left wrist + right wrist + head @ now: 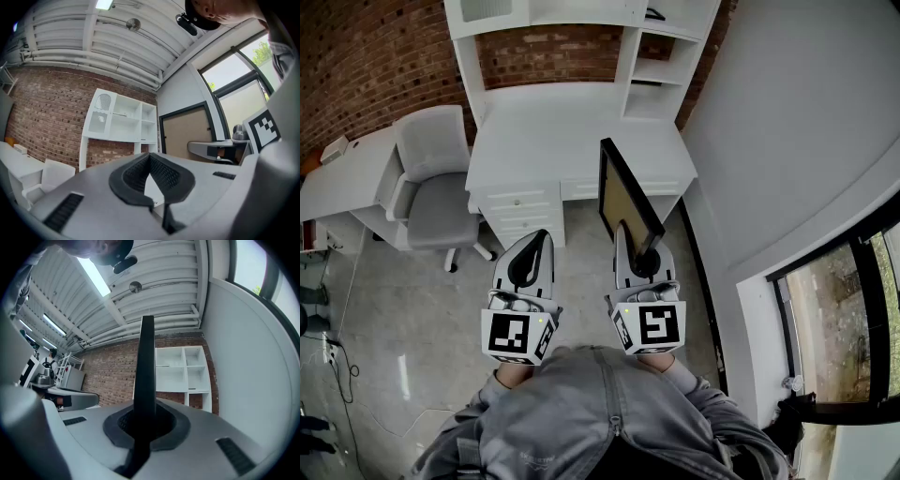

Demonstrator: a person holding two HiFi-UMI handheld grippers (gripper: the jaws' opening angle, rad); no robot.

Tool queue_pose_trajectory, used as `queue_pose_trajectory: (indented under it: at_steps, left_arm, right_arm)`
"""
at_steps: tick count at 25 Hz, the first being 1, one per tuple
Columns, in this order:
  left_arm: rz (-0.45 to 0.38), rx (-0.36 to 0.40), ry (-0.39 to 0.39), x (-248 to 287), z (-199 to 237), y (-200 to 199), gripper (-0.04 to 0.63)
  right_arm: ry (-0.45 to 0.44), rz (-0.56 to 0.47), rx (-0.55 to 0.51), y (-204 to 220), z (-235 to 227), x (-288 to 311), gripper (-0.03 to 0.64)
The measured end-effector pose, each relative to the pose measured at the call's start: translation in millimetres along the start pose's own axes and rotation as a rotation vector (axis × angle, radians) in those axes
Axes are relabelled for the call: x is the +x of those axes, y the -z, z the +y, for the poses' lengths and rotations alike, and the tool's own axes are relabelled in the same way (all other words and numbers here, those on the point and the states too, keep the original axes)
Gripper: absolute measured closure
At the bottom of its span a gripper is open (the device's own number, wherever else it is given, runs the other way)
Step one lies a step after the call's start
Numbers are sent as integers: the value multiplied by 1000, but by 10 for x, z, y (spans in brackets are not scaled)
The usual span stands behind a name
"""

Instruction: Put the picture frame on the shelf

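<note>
Right gripper (pixel 634 253) is ours to watch first: its jaws are clamped almost together on the near edge of the picture frame (pixel 624 195), gripping the thin black rim. We hold the frame upright and edge-on, a tan panel inside that rim, in front of the white desk (pixel 572 141). Our left gripper (pixel 534 248) sits just to its left, jaws closed together on nothing. At the far side, the white shelf unit (pixel 661 70) stands on the desk against the brick wall (pixel 366 56). We see a grey office chair (pixel 431 192) left of the desk and a window (pixel 853 309) along the right.
</note>
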State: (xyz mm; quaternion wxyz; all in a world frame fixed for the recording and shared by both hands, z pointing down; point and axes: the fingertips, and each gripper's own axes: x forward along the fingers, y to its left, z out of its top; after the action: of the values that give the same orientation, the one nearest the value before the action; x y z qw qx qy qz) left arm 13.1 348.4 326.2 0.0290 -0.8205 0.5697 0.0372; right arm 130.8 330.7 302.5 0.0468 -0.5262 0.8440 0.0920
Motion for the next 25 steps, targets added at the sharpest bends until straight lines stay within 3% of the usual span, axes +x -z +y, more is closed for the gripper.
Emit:
queue_pose_trajectory:
  at_steps: [14,25]
  left_arm:
    - [-18,9,13,89,-59,-23,589]
    - [-17,6,-24,169,-194,66,589]
  right_arm:
    - [-6,-35,15,-28,-55,31,584]
    - [-55,-31,29,83,-198,30,584]
